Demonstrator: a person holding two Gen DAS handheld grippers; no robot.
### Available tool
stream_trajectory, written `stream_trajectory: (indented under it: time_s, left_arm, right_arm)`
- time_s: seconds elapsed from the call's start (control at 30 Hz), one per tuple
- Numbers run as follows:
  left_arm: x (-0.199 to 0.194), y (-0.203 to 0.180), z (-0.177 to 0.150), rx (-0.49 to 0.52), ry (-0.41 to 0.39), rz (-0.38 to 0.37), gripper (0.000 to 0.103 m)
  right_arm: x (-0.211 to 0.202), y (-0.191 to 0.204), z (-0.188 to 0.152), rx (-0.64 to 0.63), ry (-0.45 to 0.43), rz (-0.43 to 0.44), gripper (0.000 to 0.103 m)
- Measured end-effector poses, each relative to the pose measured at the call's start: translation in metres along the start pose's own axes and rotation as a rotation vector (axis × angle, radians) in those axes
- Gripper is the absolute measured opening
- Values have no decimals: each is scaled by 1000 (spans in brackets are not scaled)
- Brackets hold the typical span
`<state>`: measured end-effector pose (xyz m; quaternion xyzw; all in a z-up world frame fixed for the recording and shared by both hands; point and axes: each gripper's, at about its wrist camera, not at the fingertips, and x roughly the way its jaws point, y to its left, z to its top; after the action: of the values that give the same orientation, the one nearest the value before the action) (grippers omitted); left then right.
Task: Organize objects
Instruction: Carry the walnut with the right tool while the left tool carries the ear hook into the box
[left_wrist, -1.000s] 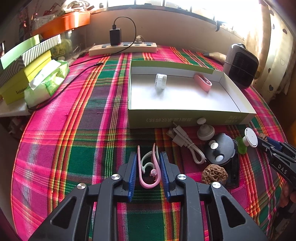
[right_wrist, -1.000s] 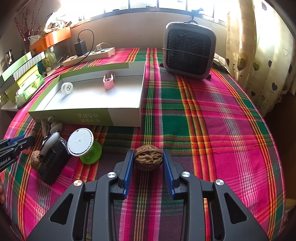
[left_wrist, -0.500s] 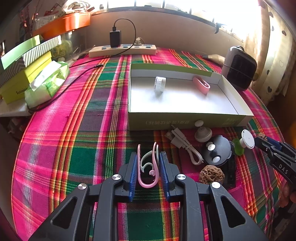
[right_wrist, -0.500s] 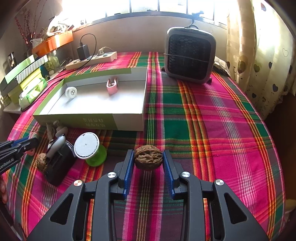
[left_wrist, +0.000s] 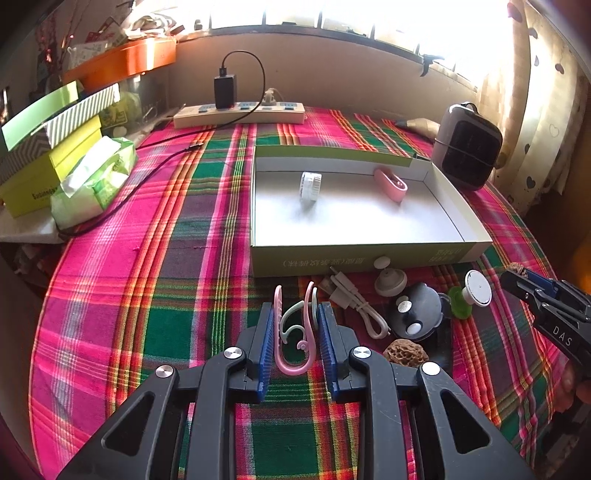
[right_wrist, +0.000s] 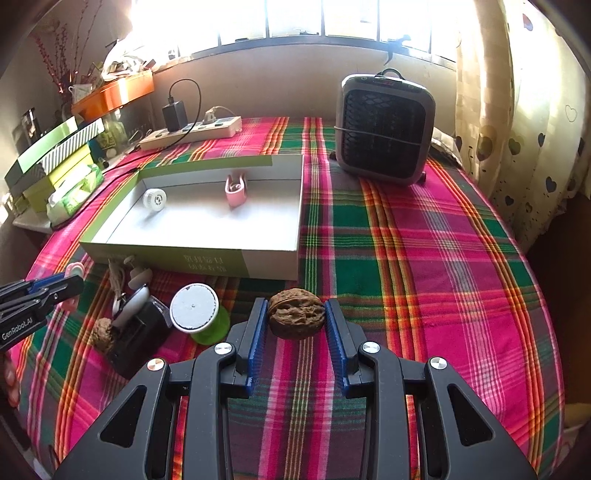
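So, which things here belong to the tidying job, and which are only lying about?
Job:
- ear hooks, gripped in left claw
- walnut, gripped in right claw
- open box holding white roll and pink clip
- second walnut, white cable, green spool

Lying about:
- heater
- power strip
- tissue pack

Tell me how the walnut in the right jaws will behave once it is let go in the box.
The walnut is rounded, so it will probably roll a little on the smooth floor of the box. Its shell looks hard and ridged, so the right gripper likely holds it without slipping. It seems light, unlikely to break.
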<state>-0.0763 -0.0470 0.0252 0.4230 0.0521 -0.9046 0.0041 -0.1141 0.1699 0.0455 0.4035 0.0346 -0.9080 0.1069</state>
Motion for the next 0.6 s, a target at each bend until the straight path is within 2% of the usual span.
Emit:
stream_trajectory:
  time_s: [0.6]
  left_arm:
    - [-8, -17, 32, 49, -39, -53, 21]
  right_arm:
    - [-9, 9, 27, -26, -51, 53, 32]
